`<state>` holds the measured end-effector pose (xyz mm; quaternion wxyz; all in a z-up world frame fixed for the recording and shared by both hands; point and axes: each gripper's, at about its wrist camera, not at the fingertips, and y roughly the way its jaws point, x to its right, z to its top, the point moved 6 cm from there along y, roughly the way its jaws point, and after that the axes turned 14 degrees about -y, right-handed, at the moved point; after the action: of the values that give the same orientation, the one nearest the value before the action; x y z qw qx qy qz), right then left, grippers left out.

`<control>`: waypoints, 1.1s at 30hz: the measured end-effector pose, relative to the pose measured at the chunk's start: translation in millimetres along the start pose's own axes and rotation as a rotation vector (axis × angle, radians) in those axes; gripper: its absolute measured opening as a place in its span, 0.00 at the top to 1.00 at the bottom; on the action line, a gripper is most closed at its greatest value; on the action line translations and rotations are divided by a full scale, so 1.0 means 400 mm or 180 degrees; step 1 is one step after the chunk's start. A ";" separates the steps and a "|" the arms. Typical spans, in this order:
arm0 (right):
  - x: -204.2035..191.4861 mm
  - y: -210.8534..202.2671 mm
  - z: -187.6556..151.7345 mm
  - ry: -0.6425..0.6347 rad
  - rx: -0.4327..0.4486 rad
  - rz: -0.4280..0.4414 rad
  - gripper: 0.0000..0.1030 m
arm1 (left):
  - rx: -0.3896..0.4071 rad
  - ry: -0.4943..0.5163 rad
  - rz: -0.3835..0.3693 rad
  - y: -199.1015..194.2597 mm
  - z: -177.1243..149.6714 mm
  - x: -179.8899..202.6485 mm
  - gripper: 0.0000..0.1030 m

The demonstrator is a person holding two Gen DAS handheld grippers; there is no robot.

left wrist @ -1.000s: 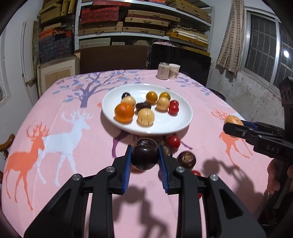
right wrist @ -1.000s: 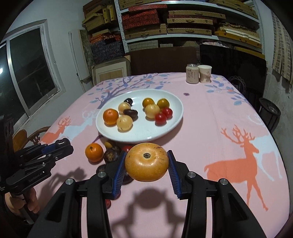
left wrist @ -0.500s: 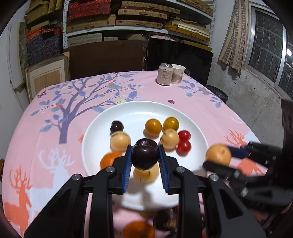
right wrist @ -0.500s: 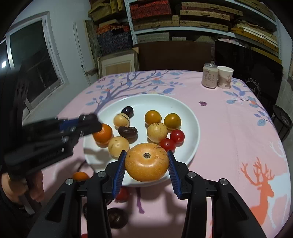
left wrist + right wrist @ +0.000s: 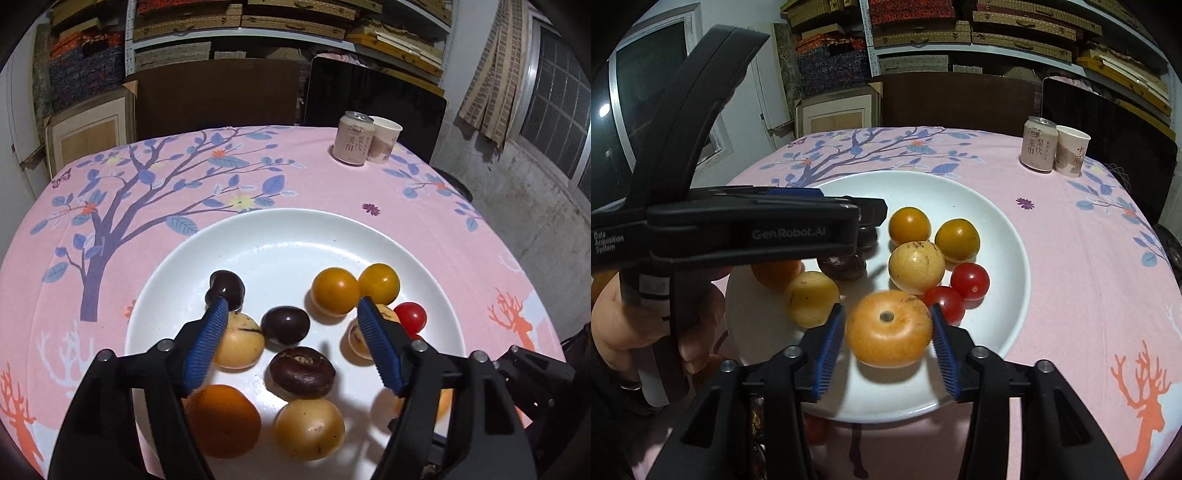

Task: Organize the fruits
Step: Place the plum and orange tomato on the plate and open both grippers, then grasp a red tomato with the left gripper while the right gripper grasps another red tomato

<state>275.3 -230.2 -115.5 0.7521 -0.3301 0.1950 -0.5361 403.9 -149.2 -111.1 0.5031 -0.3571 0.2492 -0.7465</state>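
the large orange fruit (image 5: 888, 333) sits on the near part of the white plate (image 5: 1004, 229), squat and round with no real long axis, its stem dimple turned up toward the camera. the right gripper (image 5: 888, 345) has its blue pads on either side of it, spread a little wider than the fruit; a thin gap shows on the left side, and on the right i cannot tell whether the pad touches.

the left gripper (image 5: 290, 343) hangs wide open over the plate (image 5: 280, 229) with nothing between its fingers. under the gap lie a dark round plum (image 5: 285, 325) and, nearer, a wrinkled dark brown fruit (image 5: 302, 372) lying flat. a second dark plum (image 5: 225, 290) sits by the left fingertip.

also on the plate: two yellow-orange fruits (image 5: 909, 226) side by side at the far side, a pale yellow fruit (image 5: 916, 266) touching two red cherry tomatoes (image 5: 970, 281), another pale one (image 5: 812, 298), and an orange (image 5: 221, 421) at the near left rim.

the plate rests on a pink tablecloth (image 5: 332, 184) printed with a blue tree and orange deer. a drink can (image 5: 352, 137) and paper cup (image 5: 384, 139) stand touching at the far edge. behind are shelves (image 5: 258, 22) of flat boxes; a barred window (image 5: 557, 122) is at the right.
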 end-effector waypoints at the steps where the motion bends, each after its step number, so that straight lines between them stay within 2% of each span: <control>1: 0.000 -0.011 0.001 -0.0026 0.0054 -0.0067 0.37 | -0.0004 -0.0037 -0.0012 -0.008 -0.002 -0.004 0.27; 2: -0.001 -0.021 0.005 -0.0071 0.0103 -0.0131 0.33 | 0.0001 -0.0079 -0.0025 -0.017 -0.003 -0.011 0.24; 4: -0.001 -0.039 0.011 -0.0110 0.0130 -0.0210 0.32 | 0.0052 -0.0175 -0.0038 -0.047 -0.007 -0.025 0.18; 8: 0.012 -0.084 0.006 0.0038 0.0201 -0.0170 0.32 | 0.0042 -0.0254 -0.0081 -0.118 -0.047 -0.055 0.18; 14: -0.008 -0.185 -0.064 0.0173 0.0243 -0.0043 0.32 | 0.0032 -0.0209 -0.0078 -0.245 -0.176 -0.114 0.18; 17: -0.049 -0.215 -0.125 0.0226 0.0154 0.0098 0.32 | 0.0066 -0.0228 -0.0023 -0.306 -0.254 -0.148 0.18; 19: -0.094 -0.225 -0.163 0.0188 0.0074 0.0176 0.32 | 0.0085 -0.0273 0.0001 -0.336 -0.300 -0.168 0.13; 24: -0.209 -0.247 -0.229 0.0074 -0.0015 0.0377 0.32 | 0.0033 -0.0443 0.0045 -0.378 -0.397 -0.215 0.12; 29: -0.294 -0.249 -0.263 -0.0055 -0.0120 0.0504 0.33 | 0.0028 -0.0540 0.0084 -0.389 -0.443 -0.245 0.12; 33: -0.336 -0.224 -0.271 -0.0176 -0.0241 0.0449 0.42 | 0.0032 -0.0523 0.0116 -0.388 -0.455 -0.248 0.12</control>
<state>97.4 -154.2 -137.2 0.7800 -0.3585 0.2171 -0.4647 195.9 2.9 -138.5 0.5372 -0.4101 0.2097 -0.7066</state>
